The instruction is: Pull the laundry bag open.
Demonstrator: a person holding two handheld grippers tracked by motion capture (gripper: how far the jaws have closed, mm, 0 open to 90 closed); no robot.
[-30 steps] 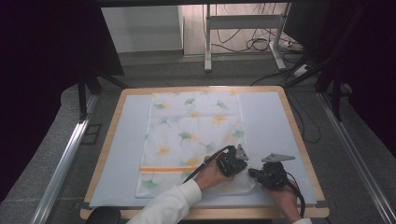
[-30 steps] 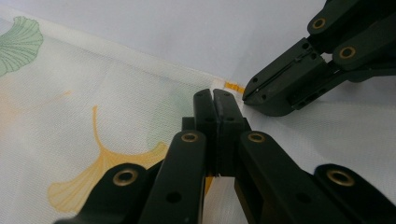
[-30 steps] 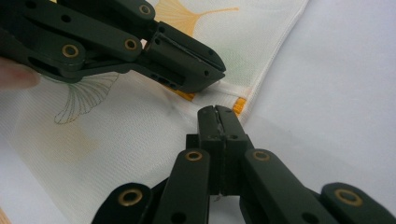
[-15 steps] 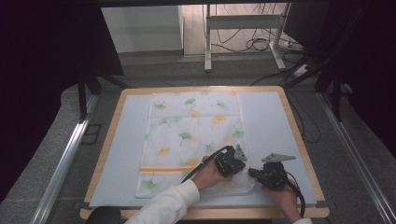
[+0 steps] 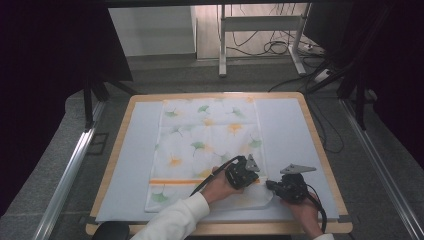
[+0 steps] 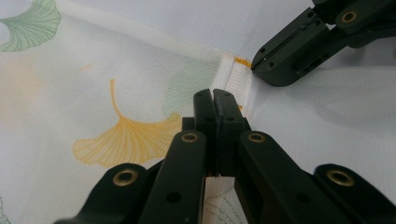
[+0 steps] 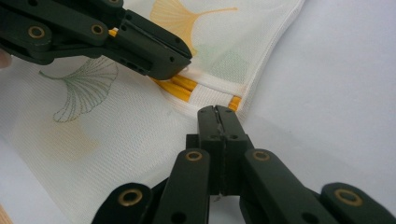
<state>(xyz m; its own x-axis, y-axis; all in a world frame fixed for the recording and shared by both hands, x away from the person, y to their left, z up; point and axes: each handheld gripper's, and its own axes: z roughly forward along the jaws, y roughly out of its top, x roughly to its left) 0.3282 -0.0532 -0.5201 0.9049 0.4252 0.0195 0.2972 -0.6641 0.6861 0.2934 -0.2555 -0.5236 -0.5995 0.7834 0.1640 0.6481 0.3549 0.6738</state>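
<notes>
A white cloth (image 5: 207, 135) printed with green and orange ginkgo leaves lies flat on the pale mat, an orange stripe (image 5: 175, 181) across its near part. Both grippers meet at the cloth's right edge where the stripe ends. My left gripper (image 5: 260, 180) has its jaws together on the hem (image 6: 229, 74), which rises in a small ridge at its tip (image 6: 215, 93). My right gripper (image 5: 269, 185) is shut on the edge by the stripe (image 7: 180, 86), its tip (image 7: 217, 109) a finger's width from the left gripper (image 7: 187, 58). In the left gripper view the right gripper (image 6: 254, 65) touches the hem.
The mat (image 5: 290, 130) covers a wood-rimmed table (image 5: 320, 150). Bare mat lies to the cloth's right and left. Metal rails (image 5: 70, 170) run along both sides. A desk frame and cables (image 5: 270, 47) stand on the floor beyond the far edge.
Almost nothing: both grippers stay at the cloth's near right edge, the left hand shifted very slightly.
</notes>
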